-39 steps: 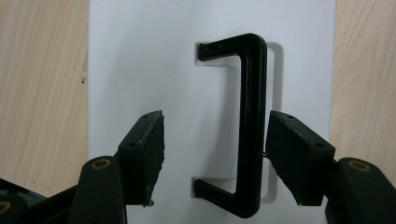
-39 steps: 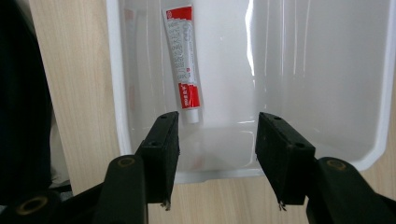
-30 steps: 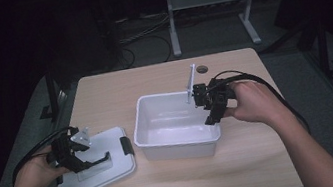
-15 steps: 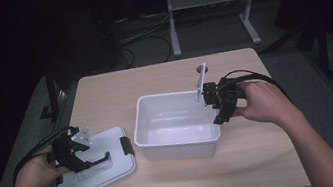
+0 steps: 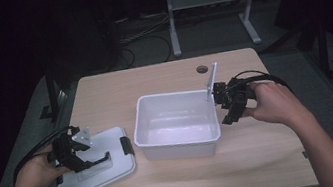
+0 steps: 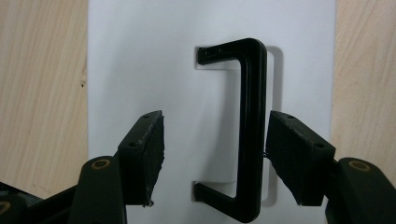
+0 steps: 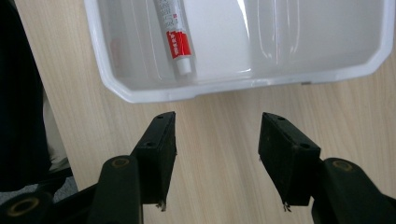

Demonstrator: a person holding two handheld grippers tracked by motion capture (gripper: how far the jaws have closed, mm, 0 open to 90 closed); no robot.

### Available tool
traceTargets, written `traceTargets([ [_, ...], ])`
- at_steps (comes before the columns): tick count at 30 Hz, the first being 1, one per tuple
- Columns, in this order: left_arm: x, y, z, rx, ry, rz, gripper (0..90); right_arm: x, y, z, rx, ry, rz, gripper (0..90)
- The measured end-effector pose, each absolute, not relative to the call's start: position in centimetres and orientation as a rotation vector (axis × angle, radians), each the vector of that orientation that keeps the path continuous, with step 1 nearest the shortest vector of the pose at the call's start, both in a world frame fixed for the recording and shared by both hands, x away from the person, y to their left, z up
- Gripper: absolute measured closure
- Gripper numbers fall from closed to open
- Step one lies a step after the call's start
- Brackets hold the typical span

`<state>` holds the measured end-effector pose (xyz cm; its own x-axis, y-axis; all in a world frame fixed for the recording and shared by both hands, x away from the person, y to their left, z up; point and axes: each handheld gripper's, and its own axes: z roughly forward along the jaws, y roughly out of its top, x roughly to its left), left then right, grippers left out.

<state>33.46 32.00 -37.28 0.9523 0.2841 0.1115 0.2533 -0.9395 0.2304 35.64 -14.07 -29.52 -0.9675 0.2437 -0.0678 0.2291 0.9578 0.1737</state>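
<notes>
A white plastic tub (image 5: 178, 147) stands mid-table. In the right gripper view a white toothpaste tube with a red band (image 7: 173, 35) lies inside the tub (image 7: 154, 95). My right gripper (image 5: 227, 115) hovers just off the tub's right wall, over bare table. It is open (image 7: 215, 158) with nothing between its jaws. The white lid (image 5: 116, 170) lies flat to the tub's left. My left gripper (image 5: 89, 161) is above it. It is open (image 6: 215, 154), and its jaws straddle the lid's black handle (image 6: 250, 130), which runs close to the right-hand jaw.
The wooden table (image 5: 266, 158) has free room in front of and behind the tub. A round cable hole (image 5: 201, 69) sits near its far edge. A black latch (image 5: 126, 145) is on the lid's edge nearest the tub. Black cables trail from both grippers.
My right gripper has drawn back to the right, from over the tub's right rim to the table beside it. The left gripper and lid have stayed put.
</notes>
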Motion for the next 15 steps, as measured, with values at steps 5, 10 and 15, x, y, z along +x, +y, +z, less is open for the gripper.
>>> traceTargets([
  [5,33.5,31.9,-37.3,2.891,0.399,0.214,36.8,35.5,-14.8,-29.6,0.387,3.017,0.257,45.7],
  [10,33.5,31.8,-37.3,2.892,0.395,0.214,36.8,35.4,-15.6,-29.9,0.409,3.015,0.261,45.6],
  [15,33.5,31.7,-37.3,2.892,0.395,0.211,36.8,35.3,-16.4,-30.4,0.431,3.017,0.262,45.6],
])
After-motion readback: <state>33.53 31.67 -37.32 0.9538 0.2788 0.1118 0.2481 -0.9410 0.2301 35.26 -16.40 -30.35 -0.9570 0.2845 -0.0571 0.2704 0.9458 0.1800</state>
